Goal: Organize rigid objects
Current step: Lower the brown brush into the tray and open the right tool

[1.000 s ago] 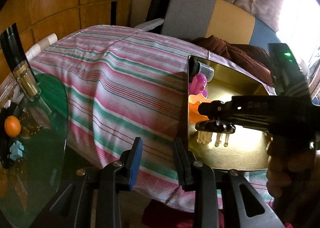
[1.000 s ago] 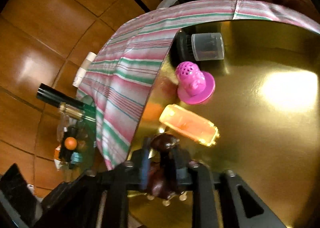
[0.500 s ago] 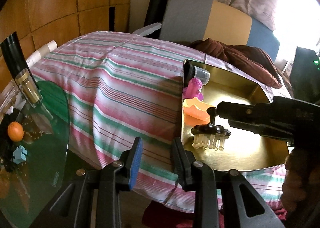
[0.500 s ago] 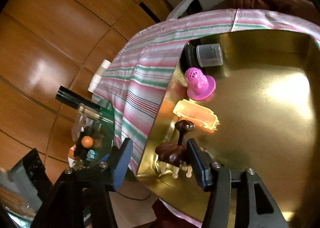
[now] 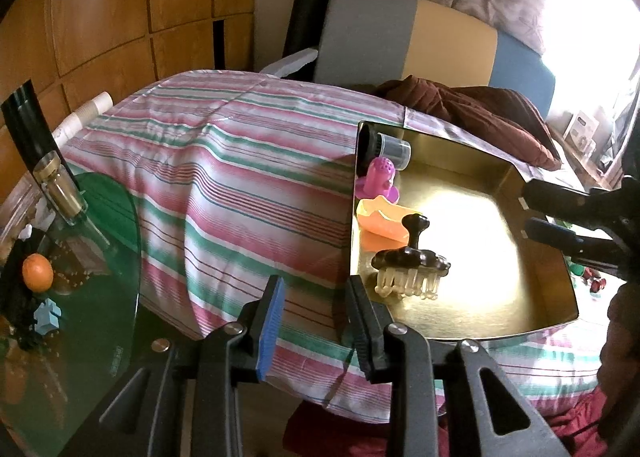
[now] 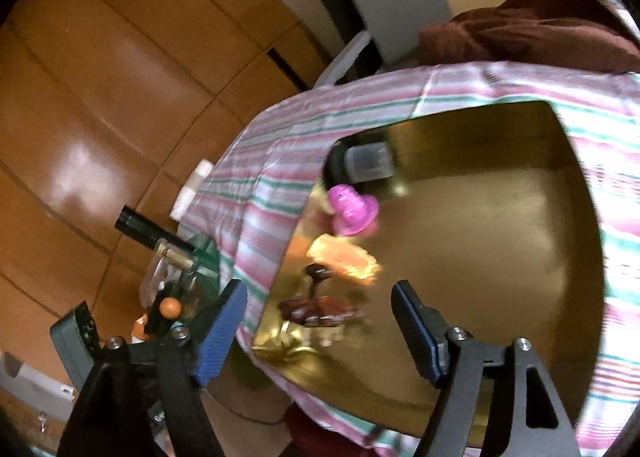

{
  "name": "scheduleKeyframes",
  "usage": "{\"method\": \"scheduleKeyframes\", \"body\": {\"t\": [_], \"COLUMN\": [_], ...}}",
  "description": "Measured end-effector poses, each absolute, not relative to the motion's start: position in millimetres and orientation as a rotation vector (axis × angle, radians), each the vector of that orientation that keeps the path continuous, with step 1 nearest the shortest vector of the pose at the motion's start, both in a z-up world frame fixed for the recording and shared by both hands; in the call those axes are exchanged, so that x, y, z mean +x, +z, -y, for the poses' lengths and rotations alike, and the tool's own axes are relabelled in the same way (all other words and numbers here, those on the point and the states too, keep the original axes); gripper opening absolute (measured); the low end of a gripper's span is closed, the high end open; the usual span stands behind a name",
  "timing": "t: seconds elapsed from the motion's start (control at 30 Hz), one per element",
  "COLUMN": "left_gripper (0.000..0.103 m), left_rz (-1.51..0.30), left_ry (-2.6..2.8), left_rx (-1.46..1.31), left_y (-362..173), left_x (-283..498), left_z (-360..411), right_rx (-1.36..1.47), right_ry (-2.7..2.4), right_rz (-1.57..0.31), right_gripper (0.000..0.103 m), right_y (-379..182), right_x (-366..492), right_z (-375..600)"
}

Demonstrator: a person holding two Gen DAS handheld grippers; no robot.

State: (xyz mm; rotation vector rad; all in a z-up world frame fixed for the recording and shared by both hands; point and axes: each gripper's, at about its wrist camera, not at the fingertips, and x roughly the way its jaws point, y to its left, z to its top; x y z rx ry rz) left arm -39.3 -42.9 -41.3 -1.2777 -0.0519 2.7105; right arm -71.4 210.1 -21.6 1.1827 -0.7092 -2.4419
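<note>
Four things now sit in the gold tray on the striped bed: a capped jar, a pink cap, an orange dish and the brown massage brush, which a second ago was clamped in the right tongs. Those tongs are opening, empty, pulled back from the brush. Left tongs hover nearly closed on nothing, as before.
</note>
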Motion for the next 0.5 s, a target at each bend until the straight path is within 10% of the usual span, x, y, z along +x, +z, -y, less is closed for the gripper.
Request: {"method": "scheduleKeyframes", "body": {"t": [0.5], "left_gripper": [0.032], "left_rz": [-0.053], "left_ry": [2.651], "left_rx": [-1.19], "left_y": [-22], "left_x": [-32], "left_z": [3], "right_rx": [1.243], "right_ry": [-2.683], "right_rz": [0.699], "right_gripper": [0.079], "right_y": [-25], "right_x": [-38], "right_z": [-315]}}
